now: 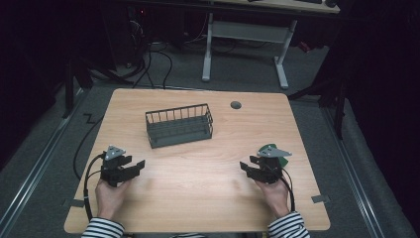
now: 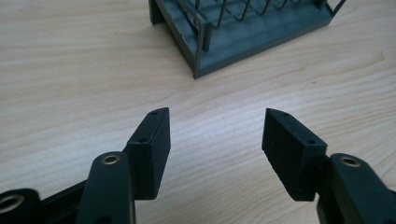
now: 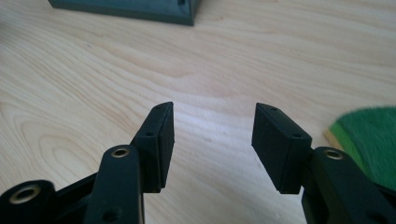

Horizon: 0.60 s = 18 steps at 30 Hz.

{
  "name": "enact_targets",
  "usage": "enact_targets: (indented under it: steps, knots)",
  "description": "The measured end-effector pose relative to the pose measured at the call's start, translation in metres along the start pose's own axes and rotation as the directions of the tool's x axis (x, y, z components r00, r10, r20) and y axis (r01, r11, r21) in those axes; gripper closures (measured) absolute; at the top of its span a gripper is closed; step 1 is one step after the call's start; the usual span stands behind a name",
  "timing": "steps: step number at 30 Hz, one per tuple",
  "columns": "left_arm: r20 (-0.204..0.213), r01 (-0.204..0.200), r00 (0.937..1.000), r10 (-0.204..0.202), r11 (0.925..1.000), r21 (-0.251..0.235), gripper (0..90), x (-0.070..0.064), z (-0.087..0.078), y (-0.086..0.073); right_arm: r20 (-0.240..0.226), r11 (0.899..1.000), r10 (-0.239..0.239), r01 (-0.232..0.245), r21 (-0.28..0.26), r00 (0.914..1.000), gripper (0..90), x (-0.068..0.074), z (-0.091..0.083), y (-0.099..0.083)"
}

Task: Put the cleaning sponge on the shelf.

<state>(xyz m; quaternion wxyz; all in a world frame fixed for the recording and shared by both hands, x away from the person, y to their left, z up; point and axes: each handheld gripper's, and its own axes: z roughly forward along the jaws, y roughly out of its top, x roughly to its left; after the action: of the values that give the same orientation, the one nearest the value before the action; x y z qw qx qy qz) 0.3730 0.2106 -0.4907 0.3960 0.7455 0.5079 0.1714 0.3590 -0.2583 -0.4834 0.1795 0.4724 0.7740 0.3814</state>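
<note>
1. i read this as the start: both tools rest low near my edge of the wooden table [image 1: 198, 173], nothing picked up yet.
2. left gripper [image 1: 130, 167] released, jaws wide apart, empty; right gripper [image 1: 250, 170] same, w/ bare wood between its pads.
3. wire basket [image 1: 179, 125] sits mid-table, well apart from both; dark grey, thin upright bars, solid flat base.
4. green cloth-like thing [image 3: 369, 137] lies just beside right gripper; fuzzy, soft-looking.
5. next, i judge: turn right gripper to the green piece, close on an edge.
</note>
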Motion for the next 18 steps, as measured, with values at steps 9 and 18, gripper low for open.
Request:
enact_targets:
  steps: [9, 18]
  knots:
    - [-0.012, -0.006, 0.9999, 0.005, 0.9998, -0.017, 42.1, 0.0, -0.009, 0.02, -0.041, 1.0, -0.011, 0.01, -0.019, 0.9991, 52.4, 0.005, 0.003, 0.028]
    - [-0.01, -0.008, 0.9999, 0.008, 0.9996, -0.025, 41.4, -0.001, -0.005, 0.039, -0.09, 0.999, -0.011, 0.007, -0.042, 0.9959, 58.1, 0.003, 0.01, 0.057]
